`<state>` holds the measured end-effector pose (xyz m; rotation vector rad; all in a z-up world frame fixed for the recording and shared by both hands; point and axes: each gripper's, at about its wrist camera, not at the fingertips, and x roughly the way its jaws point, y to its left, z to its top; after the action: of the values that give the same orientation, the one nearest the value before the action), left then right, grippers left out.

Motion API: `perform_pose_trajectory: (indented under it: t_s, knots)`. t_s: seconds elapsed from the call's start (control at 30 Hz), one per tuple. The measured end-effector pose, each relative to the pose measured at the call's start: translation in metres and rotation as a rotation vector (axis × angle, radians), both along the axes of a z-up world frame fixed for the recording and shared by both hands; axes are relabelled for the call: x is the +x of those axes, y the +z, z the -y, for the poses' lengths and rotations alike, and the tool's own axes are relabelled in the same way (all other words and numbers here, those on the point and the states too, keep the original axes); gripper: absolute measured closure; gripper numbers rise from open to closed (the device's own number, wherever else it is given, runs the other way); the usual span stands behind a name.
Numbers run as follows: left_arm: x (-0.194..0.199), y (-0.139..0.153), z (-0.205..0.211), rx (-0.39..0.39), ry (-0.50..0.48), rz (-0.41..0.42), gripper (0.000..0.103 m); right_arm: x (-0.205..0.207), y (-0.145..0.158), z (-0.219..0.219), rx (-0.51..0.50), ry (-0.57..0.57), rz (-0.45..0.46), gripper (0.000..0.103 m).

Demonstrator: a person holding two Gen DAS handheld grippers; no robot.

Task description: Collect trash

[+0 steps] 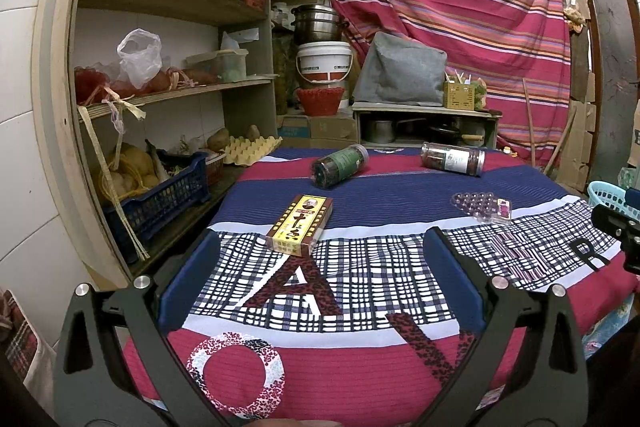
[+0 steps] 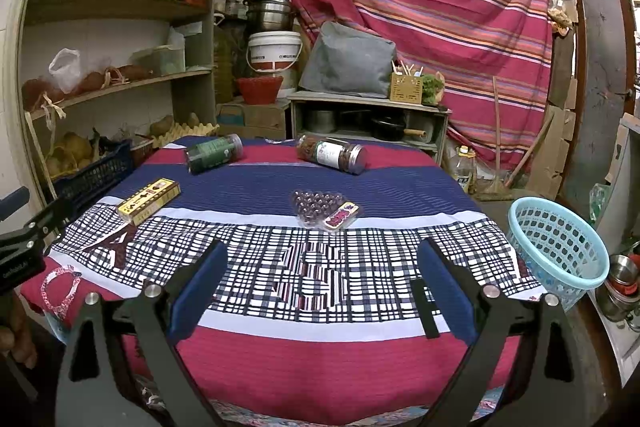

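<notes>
Left gripper (image 1: 320, 239) is held wide open over the cloth (image 1: 360, 359), nothing gripped. The box (image 1: 301, 225) lies at 12 o'clock, just past the fingertips, path unobstructed. Right gripper (image 2: 322, 251) is likewise spread open and empty. The blister pack (image 2: 325, 209) is seen at 12 o'clock, clear of the fingers. Green jar (image 2: 214, 153) at 11 and red jar (image 2: 333, 154) at 12 lie farther back, on their sides. The basket (image 2: 558, 245) is set at 3 o'clock, off the table edge.

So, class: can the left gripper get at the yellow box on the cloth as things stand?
Probably yes. The left gripper is open and empty, the yellow box lies straight ahead near its fingertips, and only bare tablecloth lies between them.
</notes>
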<state>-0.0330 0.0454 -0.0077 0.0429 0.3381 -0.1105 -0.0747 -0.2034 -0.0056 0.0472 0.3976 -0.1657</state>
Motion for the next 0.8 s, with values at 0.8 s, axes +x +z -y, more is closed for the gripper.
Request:
perform_pose_trajectory:
  t_s: [0.8]
  knots:
    - [0.0003,0.0001,-0.0001,0.001,-0.003,0.001,0.005,-0.0019,0.0004,0.0022,0.005,-0.017,0.003,0.01]
